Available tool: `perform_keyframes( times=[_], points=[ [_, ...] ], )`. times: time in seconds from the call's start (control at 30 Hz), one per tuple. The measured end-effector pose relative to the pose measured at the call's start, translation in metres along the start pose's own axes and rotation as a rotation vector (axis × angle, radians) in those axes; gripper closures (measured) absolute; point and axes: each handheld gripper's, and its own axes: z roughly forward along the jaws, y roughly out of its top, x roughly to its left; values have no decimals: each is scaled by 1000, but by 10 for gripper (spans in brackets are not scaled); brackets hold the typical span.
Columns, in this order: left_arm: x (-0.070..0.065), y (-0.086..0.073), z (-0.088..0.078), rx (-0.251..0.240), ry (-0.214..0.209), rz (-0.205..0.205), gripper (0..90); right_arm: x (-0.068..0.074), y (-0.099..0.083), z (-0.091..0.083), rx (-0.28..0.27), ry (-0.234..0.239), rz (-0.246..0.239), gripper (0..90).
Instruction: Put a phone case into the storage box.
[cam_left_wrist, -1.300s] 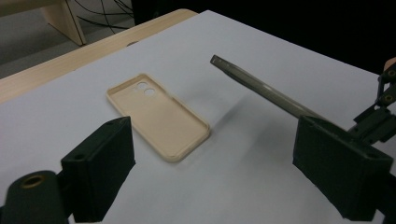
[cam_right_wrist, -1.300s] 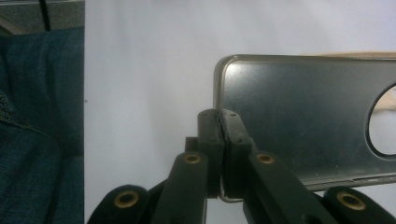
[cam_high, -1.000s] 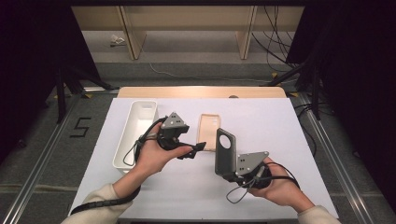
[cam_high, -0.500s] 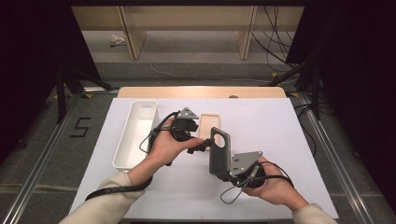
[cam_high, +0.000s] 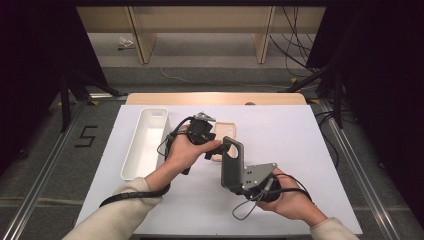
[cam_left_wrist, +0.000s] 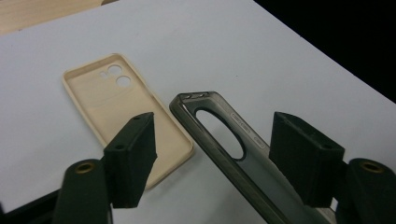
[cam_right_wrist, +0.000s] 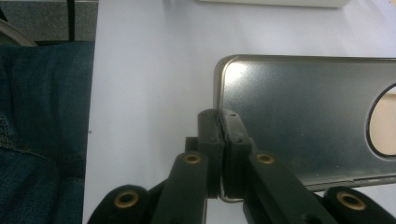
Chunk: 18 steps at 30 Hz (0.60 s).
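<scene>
A dark grey translucent phone case (cam_high: 232, 163) stands on edge above the white table mat (cam_high: 300, 140). My right gripper (cam_high: 237, 188) is shut on its lower edge, and in the right gripper view the jaws pinch its rim (cam_right_wrist: 222, 126) beside the case's back (cam_right_wrist: 299, 121). My left gripper (cam_high: 214, 149) is open, close to the case's top end. In the left gripper view the grey case (cam_left_wrist: 229, 140) runs up between the spread jaws (cam_left_wrist: 212, 135) without touching either pad. A beige phone case (cam_left_wrist: 116, 107) lies flat, inside up, on the mat behind it (cam_high: 227, 127).
A long white tray (cam_high: 146, 142) lies along the mat's left side, beside my left forearm. A wooden strip (cam_high: 215, 98) borders the mat's far edge. Beyond the table are shelving legs and cables on the floor. The person's jeans (cam_right_wrist: 42, 130) show below the near edge.
The left gripper has swung right from beside the tray toward the grey case. The right gripper has carried the case left and forward, so its top end now sits between the left jaws.
</scene>
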Motion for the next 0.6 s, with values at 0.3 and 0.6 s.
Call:
perform_keyframes(
  times=[0.3,0.6],
  points=[
    [-4,1,13,79,-5,-57,422,1,2,1,-3,1,-11,890],
    [4,1,21,108,22,-149,555,3,4,1,-5,1,-18,890]
  ],
)
